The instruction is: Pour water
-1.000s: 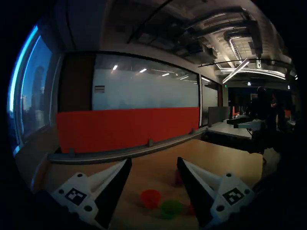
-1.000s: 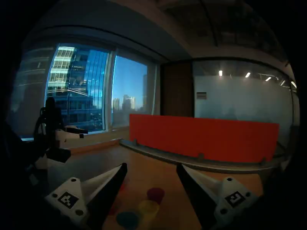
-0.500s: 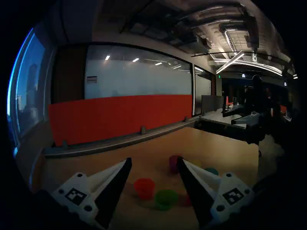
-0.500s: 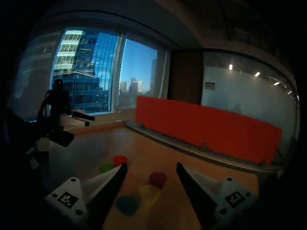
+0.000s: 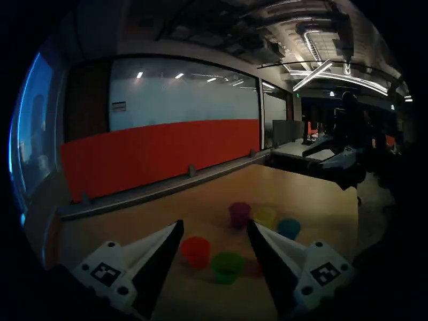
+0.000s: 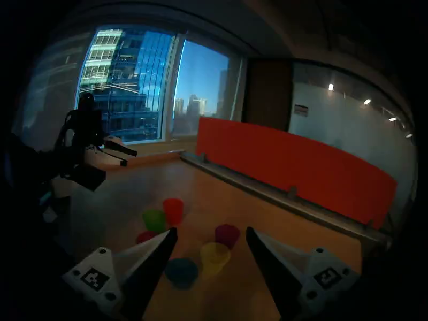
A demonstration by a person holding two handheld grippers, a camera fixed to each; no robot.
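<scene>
The left gripper (image 5: pixel 214 223) is hovering above a light wooden table (image 5: pixel 214 195) with its fingers spread wide and holding nothing. A red plastic cup (image 5: pixel 195 251) and a green plastic cup (image 5: pixel 227 266) are standing just beside each other below it. The right gripper (image 6: pixel 210 231) is also gaping empty, looking over a purple plastic cup (image 6: pixel 227 235), a yellow plastic cup (image 6: pixel 215 255) and a blue plastic cup (image 6: pixel 181 272), which are sitting close together on the same tabletop.
</scene>
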